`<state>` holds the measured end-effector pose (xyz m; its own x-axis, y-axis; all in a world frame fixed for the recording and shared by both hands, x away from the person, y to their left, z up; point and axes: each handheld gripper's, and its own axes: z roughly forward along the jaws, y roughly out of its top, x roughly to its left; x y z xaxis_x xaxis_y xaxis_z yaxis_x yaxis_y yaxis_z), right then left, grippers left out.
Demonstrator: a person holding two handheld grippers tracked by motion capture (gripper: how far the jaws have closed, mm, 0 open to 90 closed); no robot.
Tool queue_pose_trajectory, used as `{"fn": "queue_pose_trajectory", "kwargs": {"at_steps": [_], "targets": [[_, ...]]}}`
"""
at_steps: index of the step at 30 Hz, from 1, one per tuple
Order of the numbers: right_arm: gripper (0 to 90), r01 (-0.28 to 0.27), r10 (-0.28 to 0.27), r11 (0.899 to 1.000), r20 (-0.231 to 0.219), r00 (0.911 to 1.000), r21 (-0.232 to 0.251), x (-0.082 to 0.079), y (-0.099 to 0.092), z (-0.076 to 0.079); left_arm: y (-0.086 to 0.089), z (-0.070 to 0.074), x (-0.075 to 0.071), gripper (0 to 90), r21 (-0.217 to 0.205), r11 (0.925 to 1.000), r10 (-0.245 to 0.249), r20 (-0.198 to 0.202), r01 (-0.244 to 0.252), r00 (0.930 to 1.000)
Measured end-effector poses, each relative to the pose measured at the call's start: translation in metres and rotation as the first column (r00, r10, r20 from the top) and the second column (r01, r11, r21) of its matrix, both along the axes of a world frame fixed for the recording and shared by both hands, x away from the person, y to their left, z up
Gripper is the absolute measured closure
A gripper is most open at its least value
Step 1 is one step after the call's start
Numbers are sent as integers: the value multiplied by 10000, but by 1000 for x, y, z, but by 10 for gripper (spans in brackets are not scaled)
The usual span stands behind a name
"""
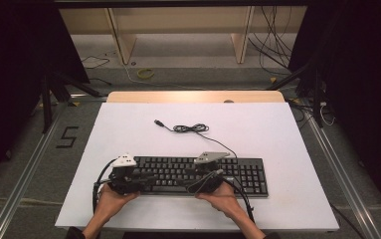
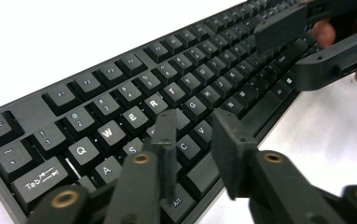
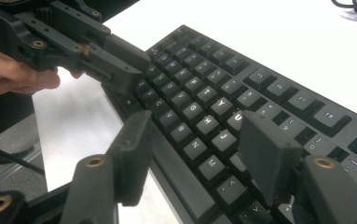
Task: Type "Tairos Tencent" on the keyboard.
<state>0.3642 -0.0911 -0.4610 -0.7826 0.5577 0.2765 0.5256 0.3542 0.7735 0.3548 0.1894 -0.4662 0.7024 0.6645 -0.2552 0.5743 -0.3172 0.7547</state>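
Observation:
A black keyboard (image 1: 250,175) lies across the near half of the white table, and both grippers hover over its left and middle keys. My left gripper (image 2: 195,122) points along the bottom letter row, its jaws a short way apart above the C and V keys, with nothing between them. My right gripper (image 3: 197,128) stands wide open over the N and M keys and the front edge of the keyboard (image 3: 204,74), gripping nothing. In the high view the left gripper (image 1: 150,178) and the right gripper (image 1: 188,175) face each other, tips close together.
The keyboard's cable (image 1: 190,128) lies coiled behind it on the white table (image 1: 277,124), ending in a loose USB plug (image 1: 157,122). Wooden shelving (image 1: 178,25) stands beyond the table. Dark stands and floor cables flank both sides.

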Motion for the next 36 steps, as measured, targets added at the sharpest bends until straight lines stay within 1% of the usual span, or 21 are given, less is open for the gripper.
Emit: {"fn": "queue_pose_trajectory", "kwargs": {"at_steps": [2,6,8,12,16,19,29,36], "targets": [[437,13,-13,10000,-3,10000,21,-1,-1,0,-1,-1,0,750,10,10000,-37,-6,37,10000],[413,93,-94,10000,122,9999,36,-2,-4,1,-4,-2,3,816,186,9997,-153,8,153,9999],[406,110,-111,9999,103,9999,63,-2,-5,2,-6,-2,4,844,254,9994,-237,-3,237,9997],[401,112,-113,9999,148,9998,100,-3,-7,3,-8,-3,5,887,396,9987,-326,-46,328,9995],[401,119,-122,9999,175,9998,125,-4,-9,4,-10,-4,6,890,487,9980,-388,-179,396,9991],[400,123,-125,9999,201,9997,120,-5,-10,4,-12,-5,7,891,584,9973,-435,-164,444,9989],[374,91,-94,9999,214,9997,127,-7,-11,5,-19,-9,11,891,919,9942,-531,-348,561,9980],[368,166,-169,9998,256,9995,147,-9,-14,5,-20,-10,12,891,994,9935,-514,-413,553,9978]]}}
